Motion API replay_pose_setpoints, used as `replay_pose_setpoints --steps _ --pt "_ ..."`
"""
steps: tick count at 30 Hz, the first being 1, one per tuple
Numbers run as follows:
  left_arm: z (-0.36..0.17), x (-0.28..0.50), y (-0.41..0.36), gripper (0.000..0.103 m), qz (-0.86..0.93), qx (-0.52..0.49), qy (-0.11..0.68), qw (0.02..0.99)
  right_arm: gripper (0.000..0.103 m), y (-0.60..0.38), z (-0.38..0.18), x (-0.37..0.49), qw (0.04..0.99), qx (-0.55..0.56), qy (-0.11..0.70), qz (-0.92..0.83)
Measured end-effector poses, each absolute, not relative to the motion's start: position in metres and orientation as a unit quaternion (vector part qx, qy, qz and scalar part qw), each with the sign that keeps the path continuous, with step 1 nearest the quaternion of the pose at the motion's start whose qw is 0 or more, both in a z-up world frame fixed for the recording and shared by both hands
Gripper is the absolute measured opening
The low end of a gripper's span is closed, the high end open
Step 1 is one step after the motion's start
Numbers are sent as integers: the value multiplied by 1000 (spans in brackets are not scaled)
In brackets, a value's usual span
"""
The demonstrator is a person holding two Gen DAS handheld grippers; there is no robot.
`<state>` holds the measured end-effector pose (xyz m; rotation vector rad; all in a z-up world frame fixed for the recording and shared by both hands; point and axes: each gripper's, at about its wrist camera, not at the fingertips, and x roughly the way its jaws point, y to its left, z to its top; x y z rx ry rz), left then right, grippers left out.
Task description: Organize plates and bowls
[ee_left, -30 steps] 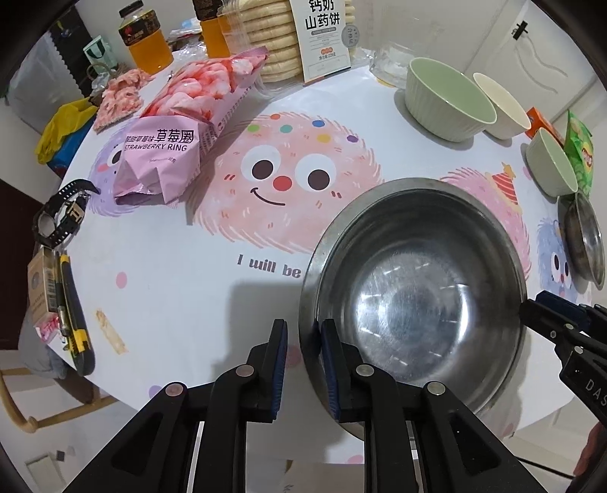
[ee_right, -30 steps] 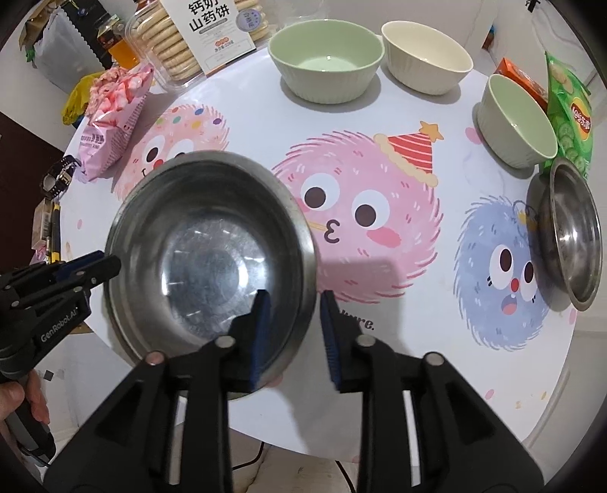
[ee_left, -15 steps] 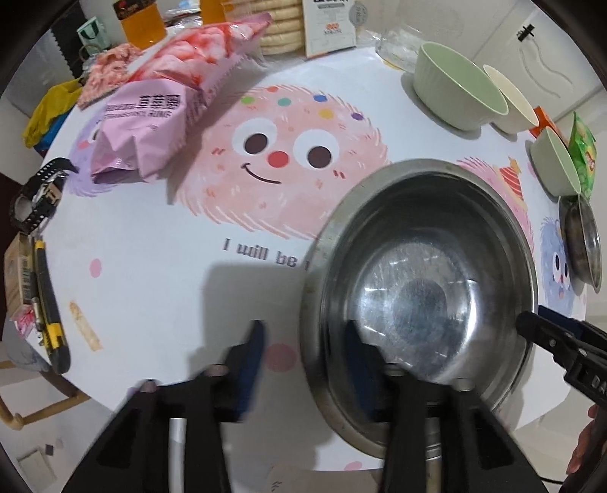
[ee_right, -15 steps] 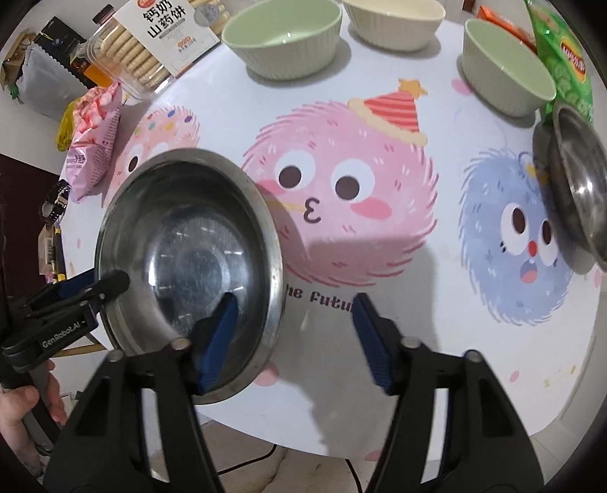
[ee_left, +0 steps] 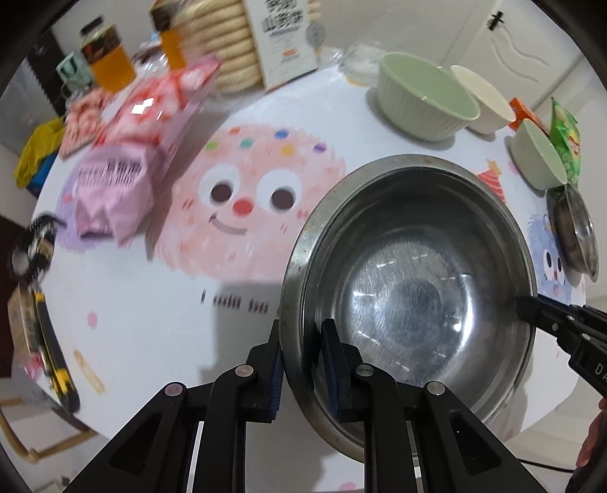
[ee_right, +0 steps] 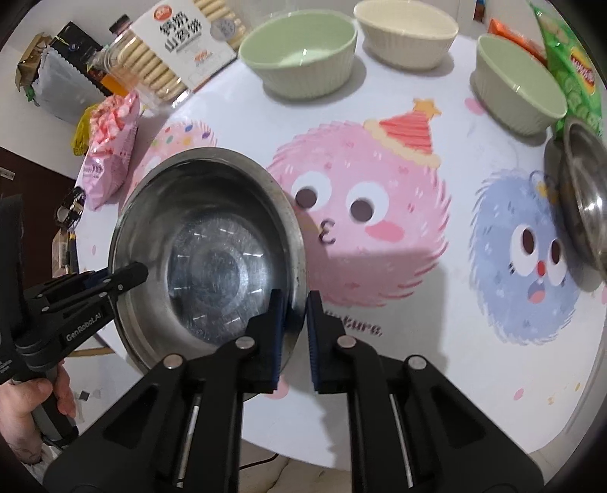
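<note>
Large steel bowl [ee_left: 413,288]: round, brushed metal, scratched and reflective inside, dull spotted rim. It sits at the near edge of the table [ee_left: 159,303], lower centre-right in the left wrist view, lower left in the right wrist view.

Left gripper [ee_left: 301,364]: jaws have just been closing; they now straddle the bowl's near-left rim, one blue pad outside the wall, one inside, clamped on it.

Right gripper [ee_right: 294,333]: jaws have just been closing as well; they now pinch the bowl's opposite rim, one pad inside, one outside.

In the right wrist view a hand [ee_right: 22,413] at lower left holds the left gripper's handle.

Farther out, right edge of frame: small steel bowl [ee_right: 584,197], tilted. Beyond it a small green bowl [ee_right: 516,91]. Top of frame: large green bowl [ee_right: 299,57] and cream bowl [ee_right: 406,30], side by side; all ribbed outside.
</note>
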<state>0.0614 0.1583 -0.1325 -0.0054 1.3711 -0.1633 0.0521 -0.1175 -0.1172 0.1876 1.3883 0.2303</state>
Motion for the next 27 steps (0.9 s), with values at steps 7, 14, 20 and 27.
replay_pose_setpoints --steps 7,14,20,27 --pt "-136 84 121 18 -102 28 627 772 13 -145 -118 64 762 101 636 68" --pt "-150 89 112 18 -108 18 639 762 13 -158 -126 66 754 112 645 53" --pt "-151 89 113 25 -99 21 633 768 14 -157 -126 66 753 112 646 56" --pt "-134 81 138 73 -75 14 611 788 30 -167 -117 59 758 122 639 52"
